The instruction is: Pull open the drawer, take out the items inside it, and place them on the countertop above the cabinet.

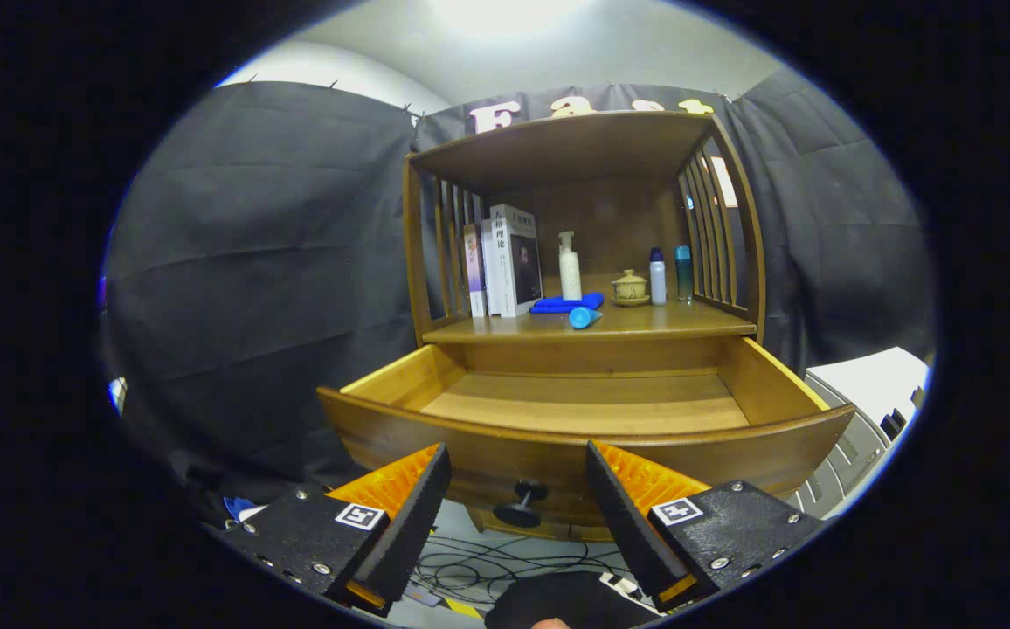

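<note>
Tool (518,459) agape before open drawer (588,432)

Drawer (588,411) pulled out, interior bare. Gripper (518,463) fingers spread apart, holding nothing, just short of the drawer front; dark knob (520,505) sits between them. Countertop (645,321) above carries books (505,262), pump bottle (569,266), blue cloth (566,303), blue tube (584,316), lidded cup (630,286), two small bottles (670,275).

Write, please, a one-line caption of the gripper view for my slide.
Open gripper before the pulled-out drawer, its knob between the fingers; blue items lie on the countertop.
</note>
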### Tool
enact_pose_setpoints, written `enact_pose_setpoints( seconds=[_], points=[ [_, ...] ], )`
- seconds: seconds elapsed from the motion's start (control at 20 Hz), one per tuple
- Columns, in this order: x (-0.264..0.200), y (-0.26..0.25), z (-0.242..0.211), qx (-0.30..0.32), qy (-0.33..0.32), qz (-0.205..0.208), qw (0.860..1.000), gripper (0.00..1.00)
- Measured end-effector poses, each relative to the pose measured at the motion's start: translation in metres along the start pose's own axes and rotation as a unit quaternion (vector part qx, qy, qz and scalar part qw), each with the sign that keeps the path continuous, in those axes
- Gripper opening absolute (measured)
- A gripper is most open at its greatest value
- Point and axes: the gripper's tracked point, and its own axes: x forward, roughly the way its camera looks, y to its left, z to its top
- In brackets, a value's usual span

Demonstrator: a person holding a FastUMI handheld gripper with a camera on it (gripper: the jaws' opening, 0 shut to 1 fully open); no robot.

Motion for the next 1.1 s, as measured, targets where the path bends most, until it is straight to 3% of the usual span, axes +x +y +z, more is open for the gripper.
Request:
enact_pose_setpoints(
  seconds=[0.3, 1.1],
  points=[
    [0.014, -0.012, -0.042, -0.025, 0.031, -0.022, 0.999, 0.95],
    [0.039, -0.021, -0.058, -0.035, 0.035, -0.071, 0.996, 0.94]
  ],
)
